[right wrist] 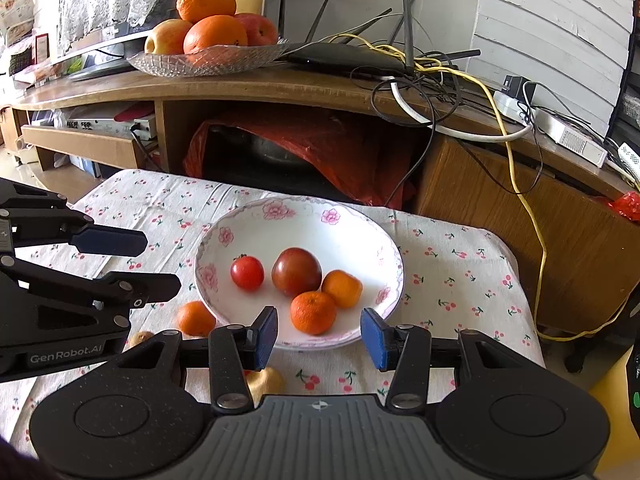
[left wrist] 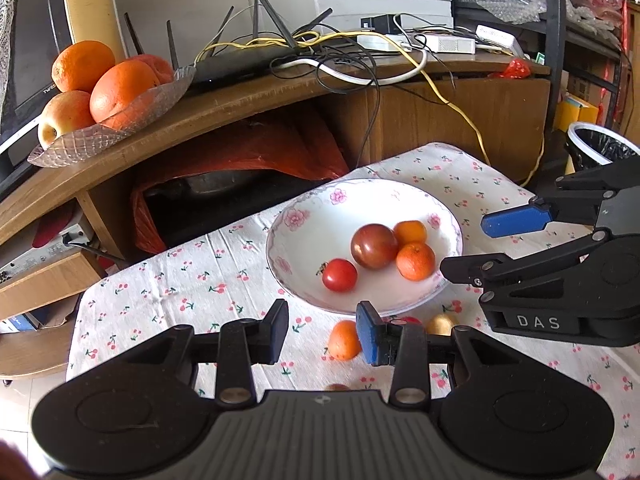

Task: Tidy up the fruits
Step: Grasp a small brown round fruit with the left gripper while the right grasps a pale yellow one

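A white floral bowl (left wrist: 312, 224) (right wrist: 304, 220) on the cherry-print cloth holds a small red tomato (left wrist: 339, 275) (right wrist: 247, 273), a dark red tomato (left wrist: 374, 246) (right wrist: 296, 271) and two mandarins (left wrist: 415, 261) (right wrist: 313, 312). A loose mandarin (left wrist: 342, 340) (right wrist: 196, 318) and a golden fruit (left wrist: 440, 324) (right wrist: 266, 384) lie on the cloth in front of the bowl. My left gripper (left wrist: 322, 332) (right wrist: 160, 260) is open and empty above the cloth beside the loose mandarin. My right gripper (right wrist: 319, 338) (left wrist: 464, 246) is open and empty at the bowl's near rim.
A wooden TV stand (left wrist: 248, 96) stands behind the table with a glass dish of oranges and apples (left wrist: 108, 80) (right wrist: 208, 36), a router and tangled cables (right wrist: 420, 68). A lined bin (left wrist: 600, 148) stands at the right.
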Demonstrator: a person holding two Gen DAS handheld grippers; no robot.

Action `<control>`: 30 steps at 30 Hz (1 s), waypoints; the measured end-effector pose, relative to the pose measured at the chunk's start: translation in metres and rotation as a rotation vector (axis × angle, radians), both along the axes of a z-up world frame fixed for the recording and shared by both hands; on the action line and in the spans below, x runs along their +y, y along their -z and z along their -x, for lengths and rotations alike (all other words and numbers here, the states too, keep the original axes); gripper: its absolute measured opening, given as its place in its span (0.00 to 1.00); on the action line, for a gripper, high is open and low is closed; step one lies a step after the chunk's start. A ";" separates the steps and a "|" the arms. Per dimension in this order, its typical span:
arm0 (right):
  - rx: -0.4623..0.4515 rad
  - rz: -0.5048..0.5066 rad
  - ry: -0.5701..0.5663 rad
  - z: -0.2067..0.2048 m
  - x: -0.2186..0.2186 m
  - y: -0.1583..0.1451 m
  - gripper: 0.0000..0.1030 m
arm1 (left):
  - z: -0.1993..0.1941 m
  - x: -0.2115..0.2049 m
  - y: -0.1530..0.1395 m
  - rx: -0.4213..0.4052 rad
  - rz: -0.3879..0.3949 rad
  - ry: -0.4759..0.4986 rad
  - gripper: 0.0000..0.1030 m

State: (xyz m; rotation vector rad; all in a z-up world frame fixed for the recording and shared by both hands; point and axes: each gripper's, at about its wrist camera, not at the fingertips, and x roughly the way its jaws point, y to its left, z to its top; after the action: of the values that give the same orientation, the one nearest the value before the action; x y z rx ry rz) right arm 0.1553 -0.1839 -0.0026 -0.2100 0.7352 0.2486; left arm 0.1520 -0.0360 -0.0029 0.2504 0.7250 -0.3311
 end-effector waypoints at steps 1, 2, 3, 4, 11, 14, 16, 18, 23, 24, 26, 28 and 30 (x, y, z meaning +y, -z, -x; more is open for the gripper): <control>0.001 0.002 0.000 0.002 0.000 0.000 0.40 | 0.002 0.000 0.000 0.001 -0.002 0.002 0.44; 0.003 0.003 0.001 0.003 -0.001 0.000 0.40 | 0.003 0.000 0.000 0.002 -0.004 0.003 0.44; 0.004 0.004 0.003 0.004 -0.001 0.000 0.40 | 0.005 0.001 0.000 0.003 -0.005 0.004 0.44; 0.007 0.005 0.005 0.005 -0.002 0.000 0.40 | 0.006 0.002 0.000 0.005 -0.007 0.005 0.45; 0.027 0.020 0.005 0.016 -0.002 0.003 0.40 | 0.018 0.011 0.004 0.028 -0.019 0.001 0.45; 0.031 0.023 0.001 0.019 0.001 0.002 0.40 | 0.024 0.013 0.004 0.036 -0.014 0.002 0.45; 0.031 0.024 -0.004 0.022 0.004 0.001 0.43 | 0.029 0.015 0.004 0.038 -0.016 0.006 0.45; 0.032 0.028 -0.005 0.026 0.004 0.000 0.46 | 0.033 0.016 0.005 0.045 -0.019 0.008 0.45; 0.062 0.031 0.010 0.035 -0.002 0.005 0.46 | 0.034 0.015 0.010 0.061 -0.026 0.013 0.45; 0.070 0.033 0.010 0.036 -0.003 0.007 0.46 | 0.034 0.015 0.011 0.062 -0.027 0.014 0.45; 0.085 0.038 0.008 0.037 -0.004 0.011 0.46 | 0.032 0.013 0.013 0.068 -0.027 0.018 0.45; 0.096 0.035 0.003 0.036 -0.005 0.014 0.46 | 0.031 0.013 0.018 0.079 -0.030 0.022 0.45; 0.104 0.027 -0.009 0.034 -0.005 0.016 0.46 | 0.031 0.012 0.022 0.089 -0.039 0.028 0.45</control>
State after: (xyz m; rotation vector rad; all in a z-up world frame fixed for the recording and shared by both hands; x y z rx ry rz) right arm 0.1210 -0.1893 -0.0187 -0.2275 0.8415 0.2597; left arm 0.1212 -0.0243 -0.0252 0.2846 0.8166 -0.3561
